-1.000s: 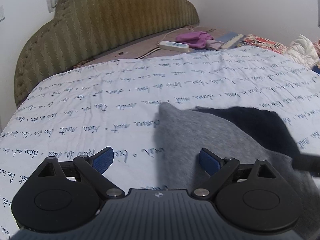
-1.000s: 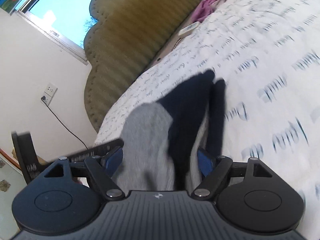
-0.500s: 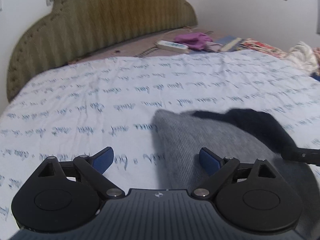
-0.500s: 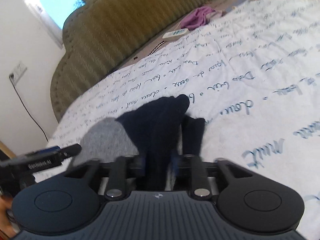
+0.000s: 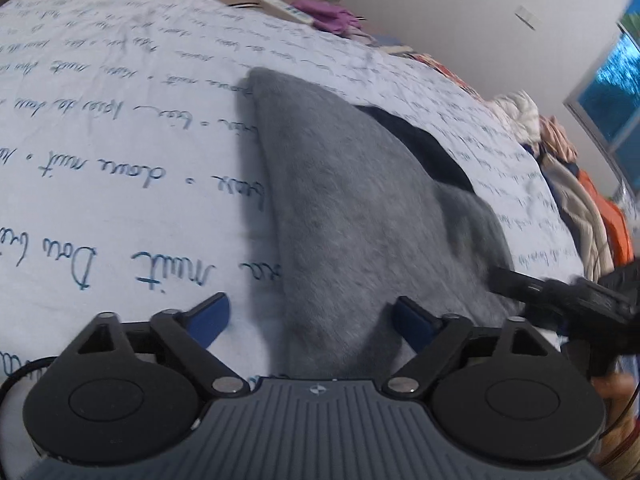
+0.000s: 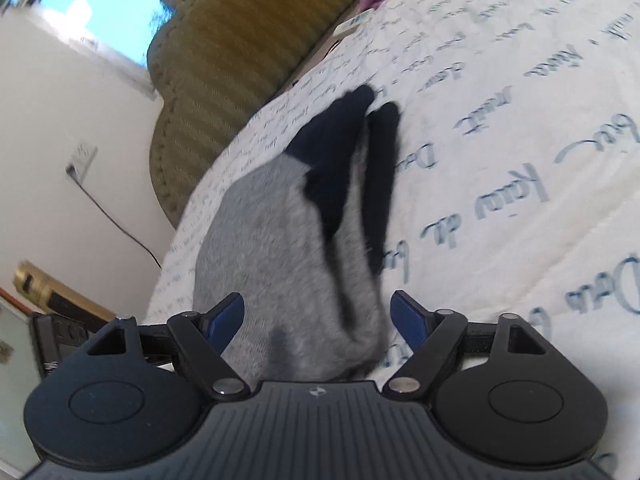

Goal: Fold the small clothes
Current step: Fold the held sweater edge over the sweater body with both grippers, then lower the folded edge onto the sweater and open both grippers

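From your left wrist view, the left gripper (image 5: pixel 308 316) has dropped lower and swung round over the grey garment (image 5: pixel 360 216), which lies on the bedspread (image 5: pixel 120 120) toward its near edge. Its jaws have just been closing a little but stand apart, with the garment's left edge between them and no pad pressing. The right gripper (image 5: pixel 560 292) reaches in at the garment's right side.

From your right wrist view, the right gripper (image 6: pixel 318 316) was clamped on the cloth half a second ago; now its jaws stand apart, with the grey cloth and dark sleeves (image 6: pixel 344 152) between them. That fold looks laid down, so you likely need a fresh grip.
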`<control>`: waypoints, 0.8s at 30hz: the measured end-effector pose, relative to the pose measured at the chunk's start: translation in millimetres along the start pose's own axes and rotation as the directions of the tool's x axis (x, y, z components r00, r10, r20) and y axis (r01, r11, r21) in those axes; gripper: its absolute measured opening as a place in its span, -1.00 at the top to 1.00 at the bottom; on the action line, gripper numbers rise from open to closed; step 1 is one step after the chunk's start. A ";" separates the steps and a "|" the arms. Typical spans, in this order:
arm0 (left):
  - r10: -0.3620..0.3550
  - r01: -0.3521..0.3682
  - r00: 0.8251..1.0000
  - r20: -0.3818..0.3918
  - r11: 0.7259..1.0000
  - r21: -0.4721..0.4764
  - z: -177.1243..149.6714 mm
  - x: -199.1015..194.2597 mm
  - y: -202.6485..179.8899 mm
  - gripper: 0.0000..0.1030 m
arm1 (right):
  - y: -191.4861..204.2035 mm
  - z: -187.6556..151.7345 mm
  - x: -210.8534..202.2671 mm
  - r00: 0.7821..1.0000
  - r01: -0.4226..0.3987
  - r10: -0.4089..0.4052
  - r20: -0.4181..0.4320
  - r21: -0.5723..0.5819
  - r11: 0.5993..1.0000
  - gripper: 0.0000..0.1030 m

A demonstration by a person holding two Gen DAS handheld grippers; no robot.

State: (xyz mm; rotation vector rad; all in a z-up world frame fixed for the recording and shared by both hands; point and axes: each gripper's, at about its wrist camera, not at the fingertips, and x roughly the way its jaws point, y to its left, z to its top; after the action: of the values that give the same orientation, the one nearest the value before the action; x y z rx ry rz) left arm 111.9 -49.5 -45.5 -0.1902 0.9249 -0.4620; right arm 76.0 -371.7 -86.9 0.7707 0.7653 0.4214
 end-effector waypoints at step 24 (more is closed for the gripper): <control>0.073 -0.081 0.994 0.082 0.993 0.091 -18.8 -46.5 -26.5 0.72 | 21.1 -29.6 -1.6 0.999 0.010 -0.011 0.039 0.013 1.000 0.72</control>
State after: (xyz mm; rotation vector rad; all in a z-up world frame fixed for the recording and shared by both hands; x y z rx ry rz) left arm 64.9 -50.8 -13.6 -0.0856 0.8286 -0.4230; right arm 51.3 -345.1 -84.3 0.7848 0.7355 0.3908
